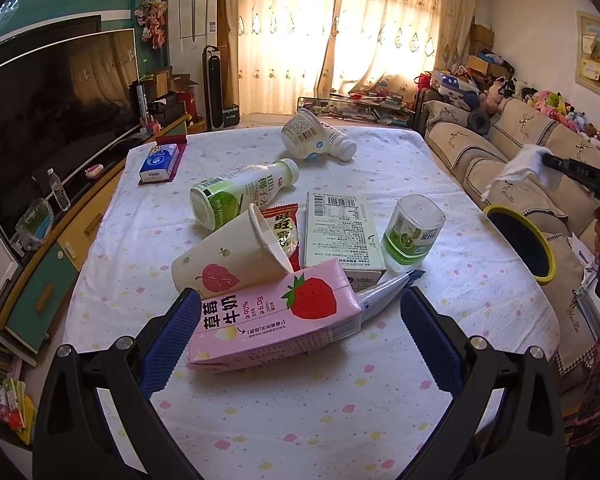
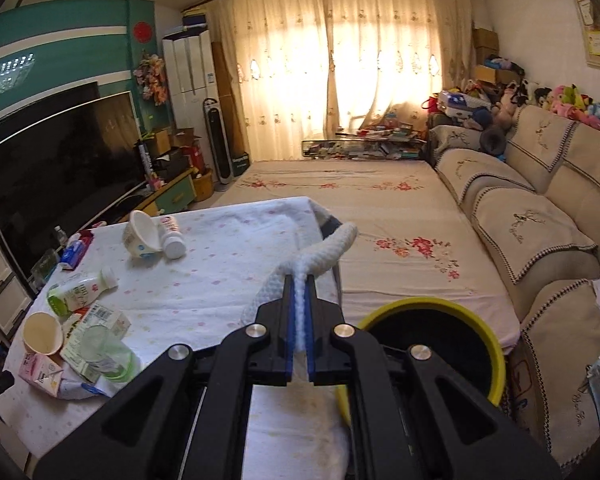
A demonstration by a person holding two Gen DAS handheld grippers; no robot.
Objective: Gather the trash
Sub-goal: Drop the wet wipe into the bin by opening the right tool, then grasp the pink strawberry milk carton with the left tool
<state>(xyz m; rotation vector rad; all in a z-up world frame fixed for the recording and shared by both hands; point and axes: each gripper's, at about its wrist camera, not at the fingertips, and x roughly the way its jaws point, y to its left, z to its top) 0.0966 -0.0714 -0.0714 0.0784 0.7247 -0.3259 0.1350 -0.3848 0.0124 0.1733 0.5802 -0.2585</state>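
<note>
Right gripper (image 2: 299,312) clamps white tissue (image 2: 320,252) above yellow-rimmed bin (image 2: 496,344) at four o'clock, seemingly off table edge (image 2: 332,276); left gripper (image 1: 296,316) gapes around strawberry milk carton (image 1: 276,320).

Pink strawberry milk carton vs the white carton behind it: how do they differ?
The pink carton shows a strawberry picture; the white carton shows a barcode and fine print. The pink carton lies between the open left gripper fingers; the white carton lies farther off, beside a clear cup. Both lie flat.
</note>
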